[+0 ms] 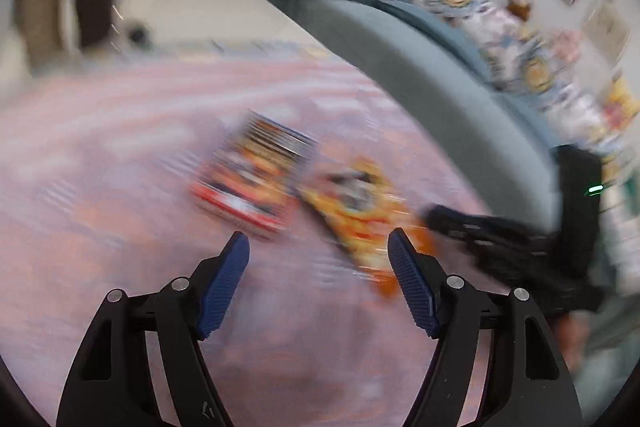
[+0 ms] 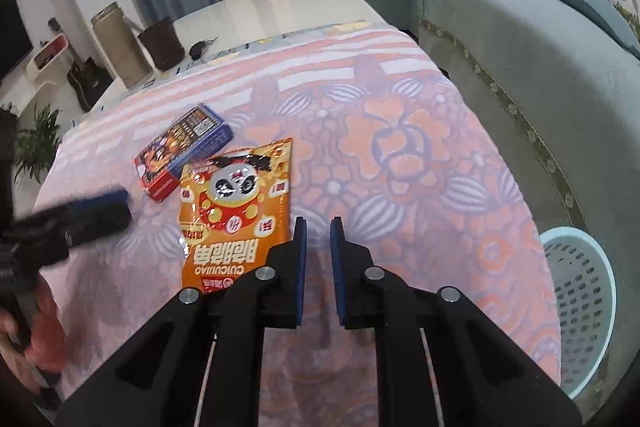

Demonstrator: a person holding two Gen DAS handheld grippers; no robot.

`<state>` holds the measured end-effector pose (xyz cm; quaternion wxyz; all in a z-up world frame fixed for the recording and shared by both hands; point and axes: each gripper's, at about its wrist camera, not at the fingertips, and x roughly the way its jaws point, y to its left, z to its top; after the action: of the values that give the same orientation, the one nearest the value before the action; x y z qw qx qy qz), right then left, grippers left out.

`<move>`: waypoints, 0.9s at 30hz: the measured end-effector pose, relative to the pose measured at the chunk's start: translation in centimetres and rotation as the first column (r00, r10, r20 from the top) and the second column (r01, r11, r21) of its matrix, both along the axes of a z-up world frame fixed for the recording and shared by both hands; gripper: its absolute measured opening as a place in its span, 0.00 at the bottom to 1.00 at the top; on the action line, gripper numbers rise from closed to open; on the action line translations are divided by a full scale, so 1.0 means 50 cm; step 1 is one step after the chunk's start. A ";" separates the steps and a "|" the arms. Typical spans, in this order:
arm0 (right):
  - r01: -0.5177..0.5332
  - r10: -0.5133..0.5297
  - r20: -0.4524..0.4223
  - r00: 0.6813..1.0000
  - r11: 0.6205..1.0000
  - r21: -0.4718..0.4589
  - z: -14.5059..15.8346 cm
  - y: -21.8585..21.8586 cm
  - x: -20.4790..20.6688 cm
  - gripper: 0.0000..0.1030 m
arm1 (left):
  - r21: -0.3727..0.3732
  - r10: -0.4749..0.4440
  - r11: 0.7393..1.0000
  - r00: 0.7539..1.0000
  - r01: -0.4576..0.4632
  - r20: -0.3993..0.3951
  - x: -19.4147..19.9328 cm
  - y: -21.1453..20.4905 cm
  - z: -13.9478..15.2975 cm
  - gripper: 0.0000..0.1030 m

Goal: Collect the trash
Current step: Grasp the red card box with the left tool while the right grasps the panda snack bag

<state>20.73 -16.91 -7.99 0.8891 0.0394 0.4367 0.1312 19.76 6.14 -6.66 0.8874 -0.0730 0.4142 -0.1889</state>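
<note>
An orange snack bag [image 2: 236, 211] with a panda print lies flat on the pink flowered tablecloth [image 2: 400, 147]. A red and blue box [image 2: 182, 151] lies just behind it. The left wrist view is blurred; it shows the box [image 1: 252, 179] and the bag [image 1: 360, 211] ahead of my open, empty left gripper [image 1: 318, 247]. My right gripper [image 2: 318, 223] hovers just right of the bag's near edge, its jaws a narrow gap apart with nothing between them. The left gripper [image 2: 96, 211] shows blurred at the left of the right wrist view, and the right gripper [image 1: 436, 217] shows at the right of the left wrist view.
A light blue perforated basket [image 2: 576, 307] stands on the floor at the table's right, beside a grey-blue sofa [image 2: 520, 47]. At the table's far end stand a dark cup [image 2: 162, 43], a tall beige canister [image 2: 118, 43] and keys [image 2: 200, 47].
</note>
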 end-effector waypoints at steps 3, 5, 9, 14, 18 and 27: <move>-0.015 0.016 0.016 1.000 1.000 -0.011 0.002 0.009 0.000 0.10 | 0.124 0.063 0.990 0.996 -0.070 0.062 0.024 0.007 0.018 0.69; -0.042 0.042 0.024 0.999 0.999 0.005 0.004 0.012 -0.002 0.10 | 0.203 0.008 0.979 0.999 -0.018 0.050 0.051 -0.016 0.010 0.71; -0.087 0.087 0.018 0.996 0.996 0.017 0.002 0.024 -0.004 0.10 | 0.344 -0.021 0.939 1.000 0.026 -0.018 0.101 -0.046 -0.042 0.68; -0.110 0.110 -0.001 0.994 0.994 -0.005 -0.004 0.039 -0.001 0.31 | 0.298 -0.018 0.954 1.000 0.021 -0.013 0.133 -0.046 -0.057 0.69; -0.116 0.117 0.029 0.993 0.993 -0.018 0.004 0.044 -0.008 0.65 | 0.311 -0.015 0.950 1.000 0.017 -0.008 0.153 -0.069 -0.058 0.67; -0.105 0.103 -0.064 0.993 0.994 -0.031 0.003 0.082 0.031 0.69 | 0.180 0.095 0.979 0.996 -0.092 -0.004 0.053 -0.007 -0.036 0.56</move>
<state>22.26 -12.83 -7.82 0.8675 0.0053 0.4679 0.1687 22.43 5.77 -8.48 0.8957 -0.0132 0.4311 -0.1083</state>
